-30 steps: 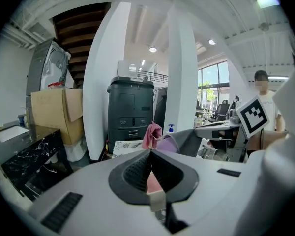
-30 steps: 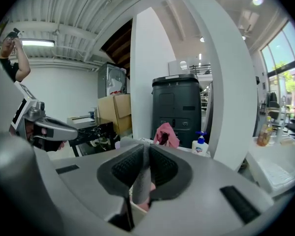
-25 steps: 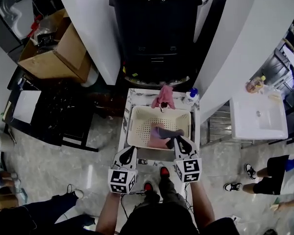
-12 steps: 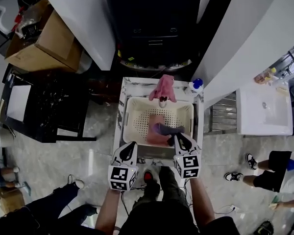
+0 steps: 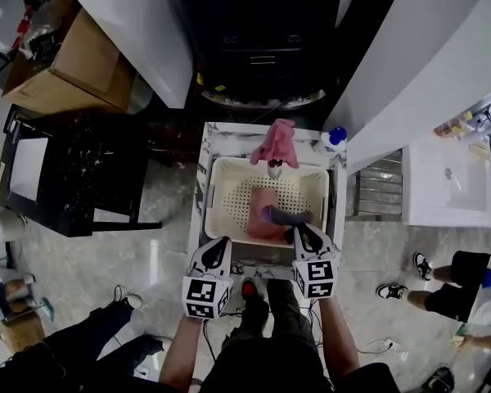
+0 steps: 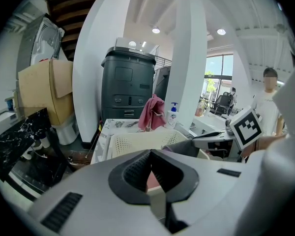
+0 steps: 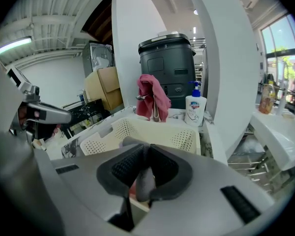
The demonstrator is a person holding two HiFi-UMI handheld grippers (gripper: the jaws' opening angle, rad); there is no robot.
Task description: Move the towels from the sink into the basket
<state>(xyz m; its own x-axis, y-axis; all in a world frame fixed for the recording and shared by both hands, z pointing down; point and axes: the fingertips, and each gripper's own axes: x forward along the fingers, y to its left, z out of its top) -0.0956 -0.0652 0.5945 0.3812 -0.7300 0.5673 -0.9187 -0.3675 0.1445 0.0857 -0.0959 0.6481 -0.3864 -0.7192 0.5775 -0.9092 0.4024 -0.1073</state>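
The right tongs (image 5: 304, 234) are closed on a fold of the grey towel (image 5: 285, 216), and both they and the towel are sitting lower than a second ago. The free end of the towel is now trailing ahead of the tongs into the basket (image 5: 215, 195) and lying across the pink towel (image 5: 260, 221) already inside. The left tongs (image 5: 219, 246) are also coming down, level with the right pair and to their left. They are closed with nothing between the pads and are hovering just short of the near rim of the basket. This lowering probably means the grey towel is being delivered, and the step still needed is the release. Opening the right tongs here should let the towel drop inside the walls, since most of it is already hanging over the floor of the basket. Beyond both tongs, past the far rim, a hanging towel (image 5: 276, 144) is draped over the tap (image 5: 273, 169) on the surface (image 5: 223, 136). It is still waiting to be moved.
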